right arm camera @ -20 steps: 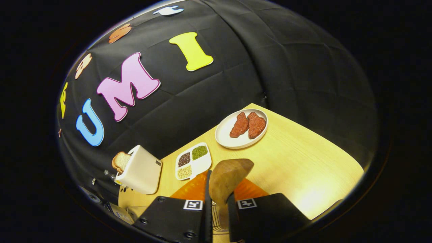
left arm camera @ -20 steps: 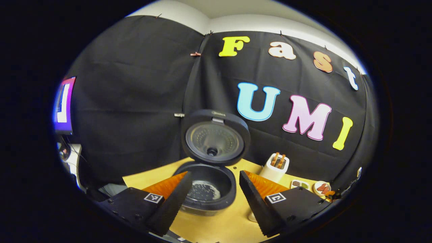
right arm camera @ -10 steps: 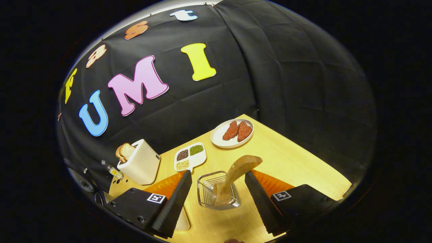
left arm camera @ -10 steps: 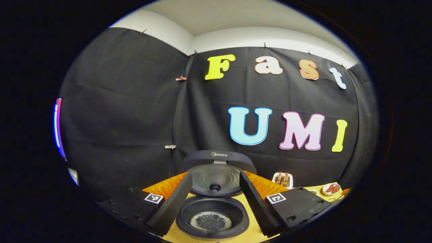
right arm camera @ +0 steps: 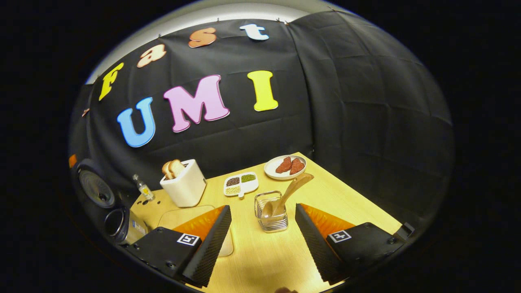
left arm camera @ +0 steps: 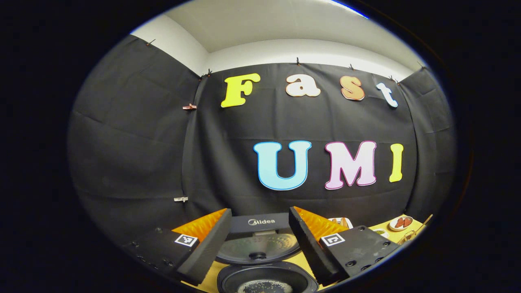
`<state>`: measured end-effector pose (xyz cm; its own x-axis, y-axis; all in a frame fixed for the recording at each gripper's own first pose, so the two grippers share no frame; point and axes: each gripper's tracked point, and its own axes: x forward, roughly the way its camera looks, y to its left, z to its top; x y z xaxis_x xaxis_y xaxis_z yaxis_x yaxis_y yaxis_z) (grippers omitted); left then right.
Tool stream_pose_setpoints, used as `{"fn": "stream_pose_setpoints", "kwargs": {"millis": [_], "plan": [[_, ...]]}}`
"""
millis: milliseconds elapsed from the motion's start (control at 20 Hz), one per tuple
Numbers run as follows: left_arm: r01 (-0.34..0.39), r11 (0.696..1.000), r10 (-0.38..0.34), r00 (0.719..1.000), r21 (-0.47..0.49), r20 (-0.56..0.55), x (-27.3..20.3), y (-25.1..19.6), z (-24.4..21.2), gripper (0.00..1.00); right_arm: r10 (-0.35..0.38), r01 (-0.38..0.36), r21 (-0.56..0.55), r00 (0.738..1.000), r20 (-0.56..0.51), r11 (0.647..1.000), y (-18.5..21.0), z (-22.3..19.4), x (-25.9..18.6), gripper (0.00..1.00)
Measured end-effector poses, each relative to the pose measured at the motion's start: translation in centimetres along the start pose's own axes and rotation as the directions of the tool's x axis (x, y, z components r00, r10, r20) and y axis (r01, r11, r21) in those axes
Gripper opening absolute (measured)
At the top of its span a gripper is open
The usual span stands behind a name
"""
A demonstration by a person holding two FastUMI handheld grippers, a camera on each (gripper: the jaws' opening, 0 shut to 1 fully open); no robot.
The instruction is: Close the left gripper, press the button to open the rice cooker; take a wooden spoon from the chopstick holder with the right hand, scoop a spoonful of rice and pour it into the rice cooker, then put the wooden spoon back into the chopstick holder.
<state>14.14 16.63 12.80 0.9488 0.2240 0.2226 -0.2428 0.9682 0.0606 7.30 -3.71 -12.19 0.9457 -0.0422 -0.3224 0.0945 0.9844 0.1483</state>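
The black rice cooker (left arm camera: 266, 278) stands open below my left gripper (left arm camera: 259, 211), lid (left arm camera: 260, 244) upright, some rice in the pot. The left gripper's jaws are open and hold nothing. In the right gripper view the wire chopstick holder (right arm camera: 272, 213) stands on the wooden table (right arm camera: 346, 203), and the wooden spoon (right arm camera: 292, 188) leans in it with its bowl up and to the right. My right gripper (right arm camera: 262, 207) is open, drawn back from the holder and apart from the spoon. The open cooker (right arm camera: 118, 221) also sits at the far left of that view.
A white toaster (right arm camera: 184, 188) with bread, a small bottle (right arm camera: 143, 188), a divided dish of grains (right arm camera: 241, 184) and a plate of meat (right arm camera: 285, 167) stand along the back. A pale board (right arm camera: 183, 215) lies near the right gripper's left finger.
My right gripper opened, left the spoon in the chopstick holder and drew back from it. The left gripper view tilted up, so the cooker sank to the bottom edge.
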Motion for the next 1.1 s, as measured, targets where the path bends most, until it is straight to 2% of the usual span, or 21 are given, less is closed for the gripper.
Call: {"fn": "stream_pose_setpoints", "kwargs": {"millis": [50,100,150,250,400,500,650,800,1100], "plan": [[0.004,1.000,-0.004,1.000,0.012,0.010,0.7,0.2,0.3,0.95,0.013,-0.013,-0.022,1.000,0.009,1.000,0.7,-0.1,-1.1,0.99],[0.012,1.000,-0.012,1.000,0.026,0.014,1.5,0.2,0.2,0.92,0.029,-0.029,-0.036,1.000,0.008,0.999,1.7,-0.3,-2.1,0.99],[0.020,0.999,-0.020,1.000,0.040,0.011,2.3,0.0,-0.1,0.94,0.047,-0.047,-0.042,0.999,0.000,0.998,2.5,-0.7,-3.1,0.99],[0.032,0.998,-0.032,0.999,0.053,-0.005,3.8,-0.1,-0.7,0.94,0.078,-0.079,-0.057,0.997,-0.019,0.995,3.9,-1.4,-4.4,0.99],[0.026,0.998,-0.022,0.997,0.057,-0.070,5.3,-0.1,-2.5,0.92,0.092,-0.093,-0.082,0.996,-0.023,0.992,4.8,-1.7,-5.3,0.99],[0.018,0.998,-0.013,0.997,0.064,-0.076,5.1,-0.3,-2.5,0.96,0.093,-0.095,-0.073,0.995,-0.027,0.993,5.3,-1.8,-5.4,0.99],[-0.002,0.999,0.007,0.992,0.036,-0.128,3.9,-0.5,-2.9,0.98,0.090,-0.092,-0.052,0.995,-0.040,0.994,5.3,-2.3,-5.2,0.99],[-0.006,1.000,0.010,0.975,0.022,-0.221,0.0,-1.6,-4.3,0.99,0.089,-0.092,-0.041,0.994,-0.065,0.995,5.4,-3.5,-5.0,0.99],[0.003,1.000,-0.014,0.911,-0.029,-0.412,-6.9,-3.3,-8.6,0.99,0.094,-0.096,-0.019,0.993,-0.070,0.995,5.8,-5.0,-5.6,0.99]]}}
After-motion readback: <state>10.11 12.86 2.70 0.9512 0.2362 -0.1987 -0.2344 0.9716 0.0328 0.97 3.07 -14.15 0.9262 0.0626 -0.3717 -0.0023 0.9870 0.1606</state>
